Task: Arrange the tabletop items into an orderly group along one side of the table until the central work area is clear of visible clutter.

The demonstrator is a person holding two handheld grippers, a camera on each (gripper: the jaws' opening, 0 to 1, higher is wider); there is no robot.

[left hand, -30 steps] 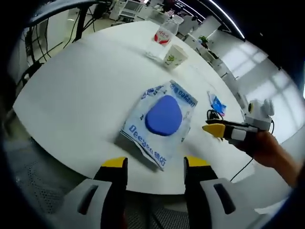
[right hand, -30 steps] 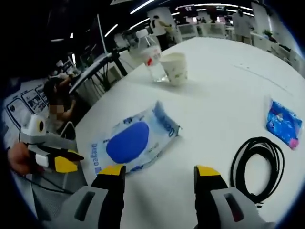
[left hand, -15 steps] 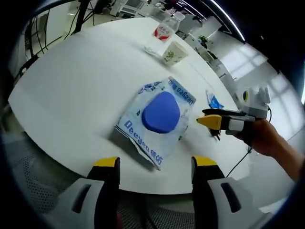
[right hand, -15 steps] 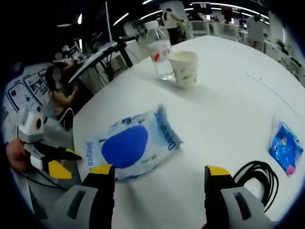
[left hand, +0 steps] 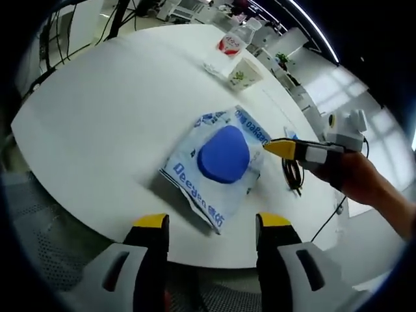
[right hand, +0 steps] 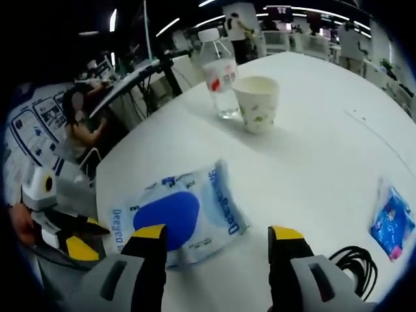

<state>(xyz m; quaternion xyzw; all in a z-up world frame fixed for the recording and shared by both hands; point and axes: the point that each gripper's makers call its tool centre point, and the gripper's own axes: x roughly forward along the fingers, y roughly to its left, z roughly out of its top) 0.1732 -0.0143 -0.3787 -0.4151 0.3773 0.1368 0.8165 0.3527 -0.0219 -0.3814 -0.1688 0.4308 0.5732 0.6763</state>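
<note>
Left tongs (left hand: pixel 209 224): jaws spread apart, empty, hovering off the desk edge just short of the wipes pack.
Right tongs (right hand: pixel 218 235): jaws parted, nothing between them, tips over the near corner of the wipes pack.
Wipes pack: flat white plastic pack with a blue oval lid (left hand: pixel 220 161) (right hand: pixel 174 213), lying on the round white desk (left hand: pixel 110 117) (right hand: pixel 312 130) near its edge.
Beyond the pack: clear water bottle with red label (right hand: pixel 217 75) (left hand: pixel 229 47), touching or just beside a white paper cup (right hand: pixel 257 103) (left hand: pixel 242 73).
Right of the pack: coiled black cable (right hand: pixel 351 268) (left hand: pixel 292 174); small blue packet (right hand: pixel 392 221) further along.
In the way: nothing between either tongs and the pack.
</note>
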